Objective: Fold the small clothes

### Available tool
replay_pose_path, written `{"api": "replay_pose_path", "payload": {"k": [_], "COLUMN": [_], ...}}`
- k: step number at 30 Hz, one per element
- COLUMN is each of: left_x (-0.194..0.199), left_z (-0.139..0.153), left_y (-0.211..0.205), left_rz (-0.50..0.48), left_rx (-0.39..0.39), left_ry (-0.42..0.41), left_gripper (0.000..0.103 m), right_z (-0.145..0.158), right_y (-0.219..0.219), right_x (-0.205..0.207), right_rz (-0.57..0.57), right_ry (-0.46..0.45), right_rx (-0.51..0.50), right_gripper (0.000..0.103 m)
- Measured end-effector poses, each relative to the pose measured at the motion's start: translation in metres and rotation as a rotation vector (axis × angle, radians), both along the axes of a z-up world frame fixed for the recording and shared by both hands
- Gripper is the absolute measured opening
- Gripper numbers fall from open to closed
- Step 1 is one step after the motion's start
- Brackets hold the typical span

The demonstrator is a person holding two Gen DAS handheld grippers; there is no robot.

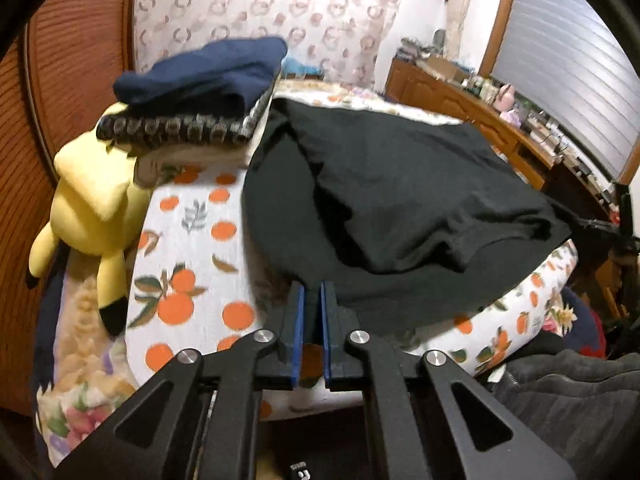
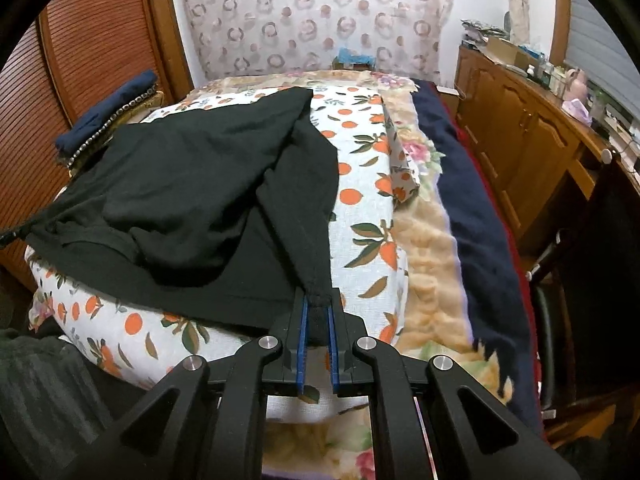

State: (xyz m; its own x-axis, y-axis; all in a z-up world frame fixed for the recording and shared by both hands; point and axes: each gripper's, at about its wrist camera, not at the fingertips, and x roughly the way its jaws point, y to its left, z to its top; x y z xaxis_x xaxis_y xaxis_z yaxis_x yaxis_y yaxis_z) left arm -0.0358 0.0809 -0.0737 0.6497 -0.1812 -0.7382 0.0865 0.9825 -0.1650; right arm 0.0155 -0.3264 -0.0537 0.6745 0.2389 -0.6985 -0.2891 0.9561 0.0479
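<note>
A black garment point(image 1: 400, 192) lies partly folded on an orange-print cushion point(image 1: 188, 248) on the bed. Its near hem runs along the cushion's front. My left gripper point(image 1: 313, 292) is shut on the garment's near left edge, with black cloth between the blue pads. In the right wrist view the same garment point(image 2: 180, 192) has one flap folded over itself. My right gripper point(image 2: 318, 304) is shut on a bunched corner of the garment at the cushion's point(image 2: 360, 216) near right side, and the cloth stretches away from the pads.
A stack of folded clothes with a navy piece on top point(image 1: 208, 76) sits at the back left, beside a yellow plush toy point(image 1: 96, 208). A wooden dresser point(image 2: 520, 132) with clutter runs along the right. A navy blanket point(image 2: 476, 208) lies right of the cushion.
</note>
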Motion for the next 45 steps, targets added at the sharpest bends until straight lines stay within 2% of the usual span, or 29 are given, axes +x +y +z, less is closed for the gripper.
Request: {"api": "replay_pose_path", "payload": {"k": [2,4,5,8,10,12,14,21,25,27,30,37,41,45], "left_x": [0.002,0.004,0.004,0.004,0.007,0.011,0.013,0.024,0.03,0.032,0.033,0.035,0.037,0.045], "left_z": [-0.006,-0.008,-0.007,-0.007,-0.01,-0.012,-0.012,-0.011,-0.015,-0.018,-0.021,-0.023,-0.022,-0.021], "left_y": [0.001,0.005,0.006,0.007,0.006,0.004,0.001,-0.003,-0.006,-0.007,-0.007,-0.009,-0.004,-0.005], "left_rz": [0.02,0.034,0.039,0.038,0.039,0.035,0.034,0.054,0.049,0.036,0.04,0.028,0.024,0.037], "left_rx": [0.016,0.014,0.007,-0.017,-0.026,-0.031,-0.034,-0.05,-0.055,-0.067,-0.063,-0.078,-0.16,-0.17], "left_ry": [0.02,0.019,0.012,0.005,0.01,0.015,0.008,-0.002,0.006,0.015,0.021,0.029,0.024,0.026], "left_gripper": [0.014,0.031,0.044,0.046,0.054,0.073,0.079,0.08,0.08,0.08,0.082,0.088,0.088,0.088], "right_z": [0.004,0.01,0.012,0.016,0.016,0.015,0.01,-0.012,-0.022,-0.025,-0.027,-0.029,-0.031,-0.032], "right_y": [0.003,0.005,0.006,0.013,0.019,0.03,0.041,0.083,0.094,0.095,0.095,0.1,0.097,0.098], "right_x": [-0.001,-0.003,-0.004,-0.005,-0.004,-0.002,0.003,0.017,0.027,0.031,0.036,0.035,0.035,0.034], "right_rz": [-0.008,-0.01,-0.009,-0.006,0.004,0.022,0.041,0.124,0.13,0.115,0.109,0.101,0.093,0.092], "right_ry": [-0.019,-0.043,-0.051,-0.083,-0.099,-0.111,-0.112,-0.069,-0.043,-0.038,-0.036,-0.034,-0.034,-0.038], "right_rx": [-0.008,-0.015,-0.017,-0.024,-0.009,0.008,0.022,0.024,0.019,0.018,0.021,0.014,0.006,-0.004], "right_gripper": [0.018,0.03,0.032,0.04,0.046,0.054,0.056,0.056,0.056,0.056,0.046,0.046,0.046,0.046]}}
